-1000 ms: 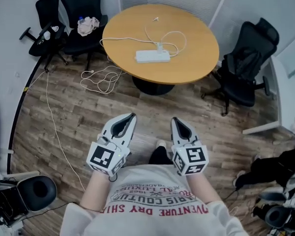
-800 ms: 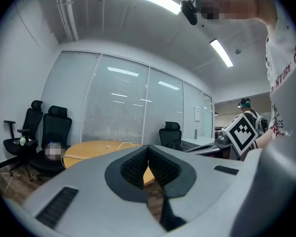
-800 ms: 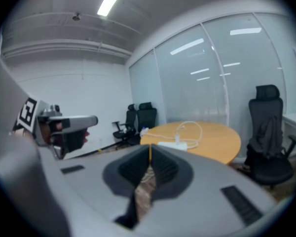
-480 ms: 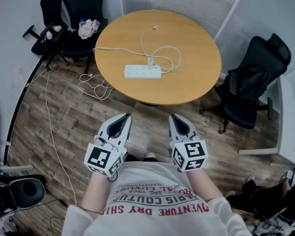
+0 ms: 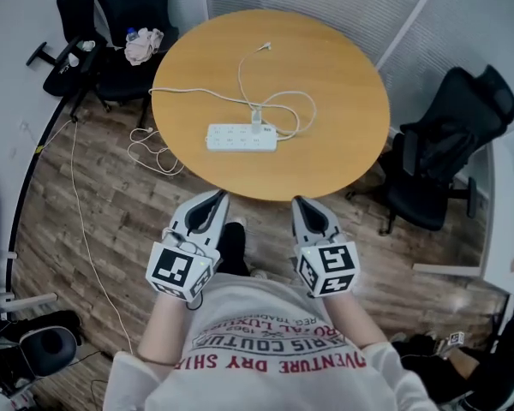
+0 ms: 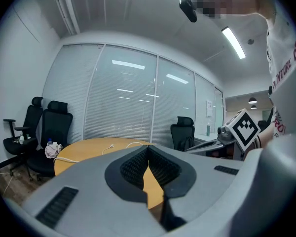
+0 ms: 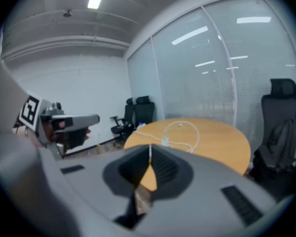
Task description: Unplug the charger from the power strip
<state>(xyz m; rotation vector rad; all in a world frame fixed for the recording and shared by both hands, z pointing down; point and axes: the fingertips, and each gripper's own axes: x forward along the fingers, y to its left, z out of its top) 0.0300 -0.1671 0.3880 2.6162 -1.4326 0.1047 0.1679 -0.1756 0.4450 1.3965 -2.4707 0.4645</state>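
Note:
A white power strip (image 5: 242,137) lies on the round wooden table (image 5: 343,144), with a small white charger (image 5: 257,117) plugged into its top. The charger's white cable (image 5: 284,99) loops over the tabletop. My left gripper (image 5: 218,195) and right gripper (image 5: 298,201) hover side by side just short of the table's near edge, well away from the strip. Both are shut with nothing between their fingers. The left gripper view shows its jaw tips (image 6: 148,148) meeting in front of the table (image 6: 89,149). The right gripper view shows the charger (image 7: 165,142) beyond its shut tips (image 7: 150,147).
A black office chair (image 5: 450,135) stands right of the table. More black chairs (image 5: 128,11) stand at the back left, one holding a cloth and a bottle (image 5: 143,45). A white cord (image 5: 158,148) coils on the wooden floor under the table's left edge. Glass walls with blinds stand behind.
Both grippers have moved forward together to the table's near edge, and the table now lies closer in the head view. Their jaws stayed shut.

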